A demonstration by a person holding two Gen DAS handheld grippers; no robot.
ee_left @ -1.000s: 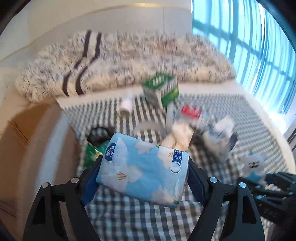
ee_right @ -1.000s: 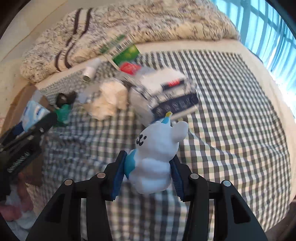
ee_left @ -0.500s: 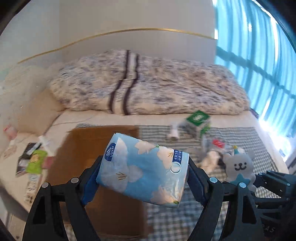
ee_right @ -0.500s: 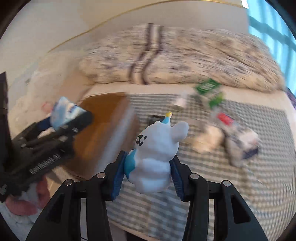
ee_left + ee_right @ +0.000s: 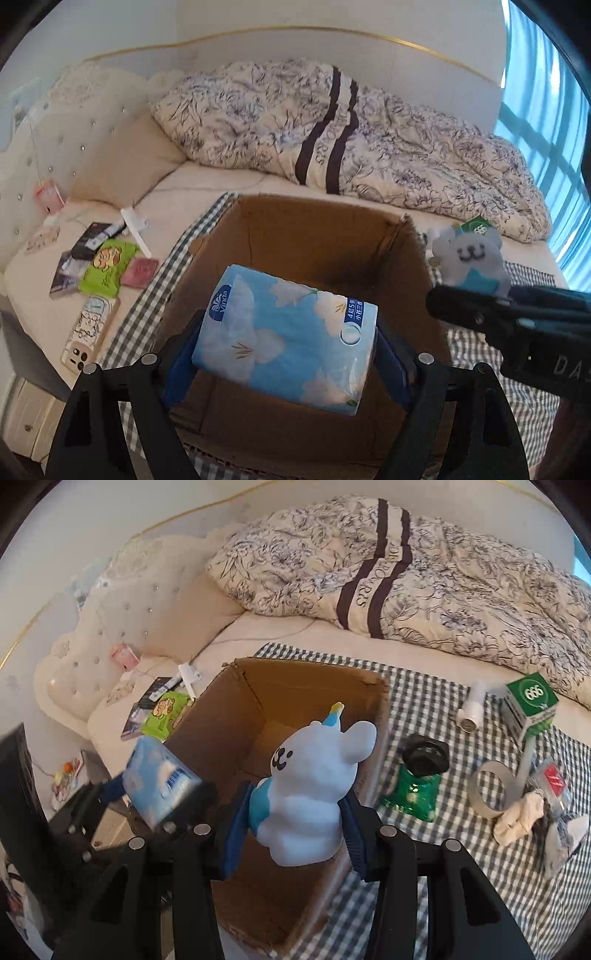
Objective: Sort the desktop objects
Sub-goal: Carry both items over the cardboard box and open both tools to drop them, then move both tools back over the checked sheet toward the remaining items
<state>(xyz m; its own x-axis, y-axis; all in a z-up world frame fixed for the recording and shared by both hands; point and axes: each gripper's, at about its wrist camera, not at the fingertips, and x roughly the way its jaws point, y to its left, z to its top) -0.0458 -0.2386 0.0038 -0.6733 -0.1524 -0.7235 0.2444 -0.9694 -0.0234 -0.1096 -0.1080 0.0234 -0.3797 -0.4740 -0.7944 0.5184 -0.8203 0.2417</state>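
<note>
Your left gripper point(image 5: 286, 354) is clamped on the blue tissue pack point(image 5: 284, 339), its blue pads pressed against both short ends, and the pack hangs over the open cardboard box point(image 5: 321, 236), above the near part of its opening. Your right gripper point(image 5: 293, 829) is clamped on the white bear figurine point(image 5: 314, 790), which sits upright between the pads, over the right side of the same box, close to its right wall. The box stands on the checked cloth point(image 5: 424, 878). To its right on the cloth lie a green pouch with a black cap point(image 5: 415, 790), a tape roll point(image 5: 489, 794), a white tube point(image 5: 472, 712) and a green-and-white carton point(image 5: 530, 705), all well apart from both grippers
</note>
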